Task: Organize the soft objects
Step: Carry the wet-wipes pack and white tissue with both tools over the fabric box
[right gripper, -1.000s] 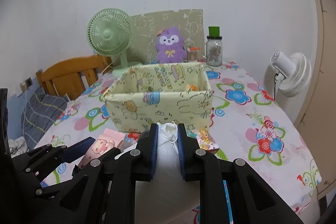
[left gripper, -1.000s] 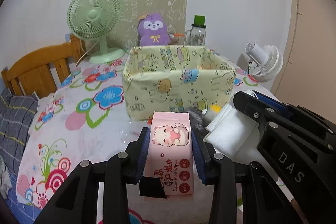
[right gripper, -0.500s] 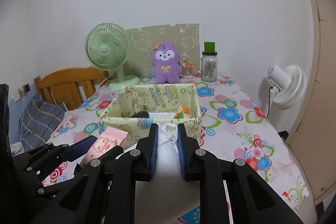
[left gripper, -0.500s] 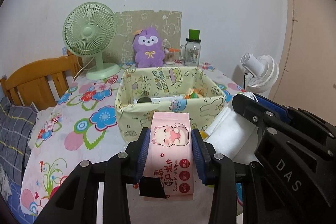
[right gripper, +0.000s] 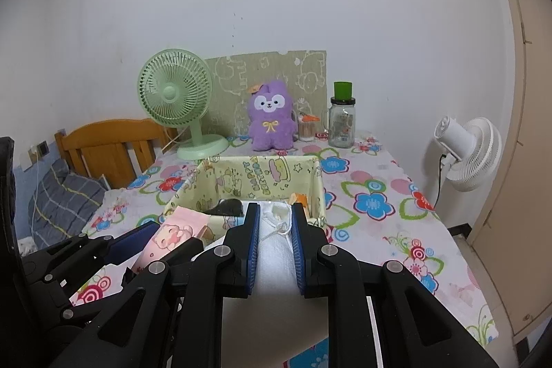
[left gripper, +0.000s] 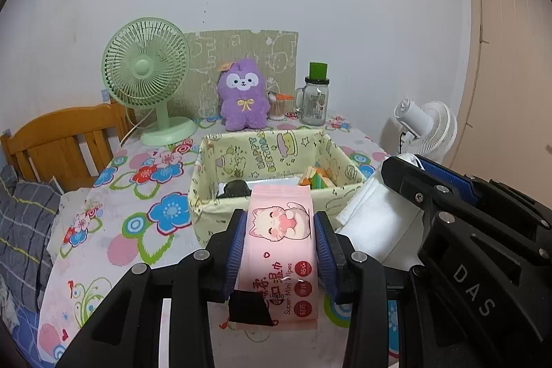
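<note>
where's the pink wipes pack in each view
Left wrist: wipes pack at lower centre, clamped between the left gripper fingers, just short of the fabric bin.
Right wrist: wipes pack at lower left, held in the left gripper, beside the white roll.
Shared landmark: purple plush behind the bin.
</note>
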Available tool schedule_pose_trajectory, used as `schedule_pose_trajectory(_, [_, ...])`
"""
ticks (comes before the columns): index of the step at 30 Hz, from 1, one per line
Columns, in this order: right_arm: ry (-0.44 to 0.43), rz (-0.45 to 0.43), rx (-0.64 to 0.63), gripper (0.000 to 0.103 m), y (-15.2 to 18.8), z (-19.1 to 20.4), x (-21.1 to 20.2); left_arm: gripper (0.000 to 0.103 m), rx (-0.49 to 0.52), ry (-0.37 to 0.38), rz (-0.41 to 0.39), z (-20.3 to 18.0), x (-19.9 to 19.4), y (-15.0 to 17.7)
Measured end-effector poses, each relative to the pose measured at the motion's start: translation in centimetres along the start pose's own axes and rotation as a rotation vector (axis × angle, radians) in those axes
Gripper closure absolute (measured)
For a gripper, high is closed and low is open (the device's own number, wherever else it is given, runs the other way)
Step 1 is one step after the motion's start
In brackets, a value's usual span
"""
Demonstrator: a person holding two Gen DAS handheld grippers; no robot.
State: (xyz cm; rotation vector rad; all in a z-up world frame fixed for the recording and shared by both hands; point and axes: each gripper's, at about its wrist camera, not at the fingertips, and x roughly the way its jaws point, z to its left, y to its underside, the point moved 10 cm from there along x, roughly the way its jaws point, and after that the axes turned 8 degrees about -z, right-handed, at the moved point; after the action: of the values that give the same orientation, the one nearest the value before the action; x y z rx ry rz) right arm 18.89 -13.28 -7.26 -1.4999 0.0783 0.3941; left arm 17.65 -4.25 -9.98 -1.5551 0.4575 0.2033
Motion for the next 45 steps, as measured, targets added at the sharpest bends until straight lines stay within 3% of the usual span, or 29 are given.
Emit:
schedule_pose_trajectory(14, [-0.003, -0.030, -0.016, 0.082, -2.1, 0.3, 1.2, 0.063, 0.020, -0.015, -0.043, 0.2, 1.0, -2.2])
schedule_pose_trajectory(45, [-0.016, -0.012, 0.009, 0.082, -3.8, -0.4, 8.5, 0.063, -0.027, -0.035, -0.024, 1.9, 7.2, -4.1])
